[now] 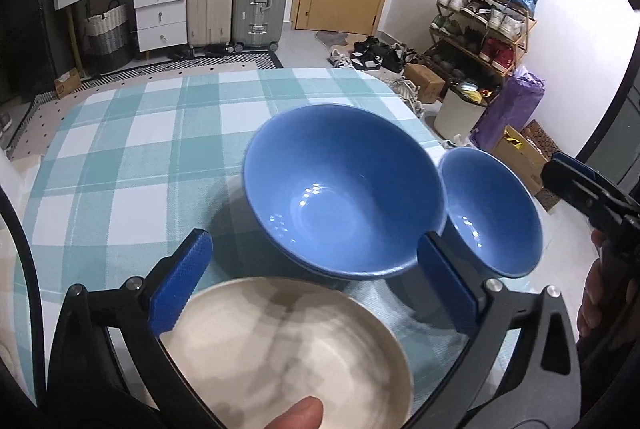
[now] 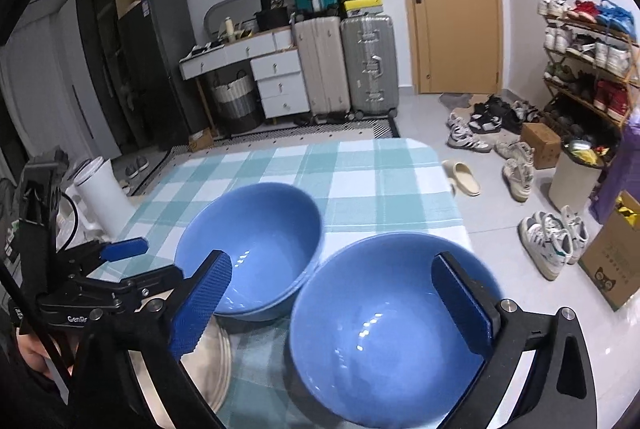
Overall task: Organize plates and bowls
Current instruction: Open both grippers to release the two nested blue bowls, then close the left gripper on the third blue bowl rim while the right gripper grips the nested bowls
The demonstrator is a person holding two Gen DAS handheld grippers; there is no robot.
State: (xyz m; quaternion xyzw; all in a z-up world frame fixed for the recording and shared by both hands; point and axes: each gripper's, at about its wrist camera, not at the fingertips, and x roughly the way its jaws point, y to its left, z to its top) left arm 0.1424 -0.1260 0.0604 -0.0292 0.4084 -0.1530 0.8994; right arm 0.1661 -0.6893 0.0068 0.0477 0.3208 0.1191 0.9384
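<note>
Both tools released, nothing gripped: my left tool (image 1: 316, 277) over the cream plate (image 1: 288, 345), right tool (image 2: 332, 303) over the small blue bowl (image 2: 384, 333). Big blue bowl (image 1: 344, 189) on the checked worktop (image 1: 132, 149). Only the right view shows "Gen…" lettering on the other tool.

The left hand-held gripper (image 1: 316, 269) points forward and down, and its two blue pads (image 1: 182, 281) stand wide apart with nothing pressed between them. A fingertip (image 1: 298, 415) of the person shows at the bottom edge of the left wrist view. The right hand-held gripper (image 2: 336, 303) also tilts downward, and its jaws are spread wide too and grip nothing. The person's right hand (image 1: 600, 293) wraps around its handle, just beside the left one.
</note>
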